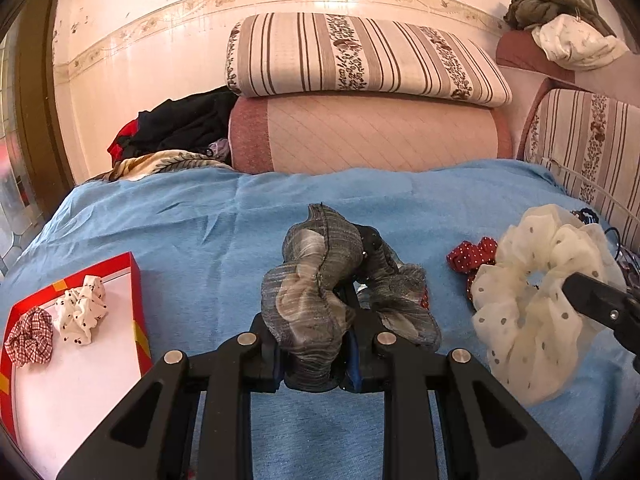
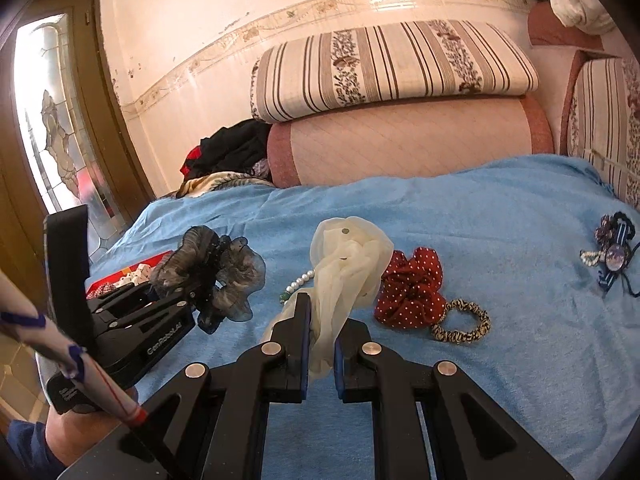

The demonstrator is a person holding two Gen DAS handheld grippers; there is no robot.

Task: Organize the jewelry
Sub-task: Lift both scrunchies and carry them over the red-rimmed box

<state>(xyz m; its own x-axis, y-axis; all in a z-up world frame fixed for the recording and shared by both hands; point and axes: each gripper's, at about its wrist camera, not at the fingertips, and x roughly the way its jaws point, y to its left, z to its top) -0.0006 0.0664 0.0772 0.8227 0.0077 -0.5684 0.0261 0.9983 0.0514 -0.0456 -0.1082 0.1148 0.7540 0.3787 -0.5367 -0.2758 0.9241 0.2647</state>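
My left gripper (image 1: 316, 356) is shut on a grey sheer scrunchie (image 1: 320, 280) and holds it above the blue bedspread; it also shows in the right wrist view (image 2: 216, 268). My right gripper (image 2: 322, 344) is shut on a cream dotted scrunchie (image 2: 344, 264), which also shows in the left wrist view (image 1: 536, 300). A red box (image 1: 136, 280) with a white inside lies at the left and holds a red checked scrunchie (image 1: 30, 336) and a white dotted scrunchie (image 1: 82, 312). A red polka-dot scrunchie (image 2: 412, 288) lies on the bed.
A leopard-print hair tie (image 2: 460, 322), a pearl bracelet (image 2: 298, 280) and a dark hair ornament (image 2: 614, 252) lie on the blue bedspread (image 2: 500, 240). Striped cushions (image 1: 360, 56) and a pink bolster (image 1: 368, 132) stand at the back. Dark clothes (image 1: 180, 124) are piled at back left.
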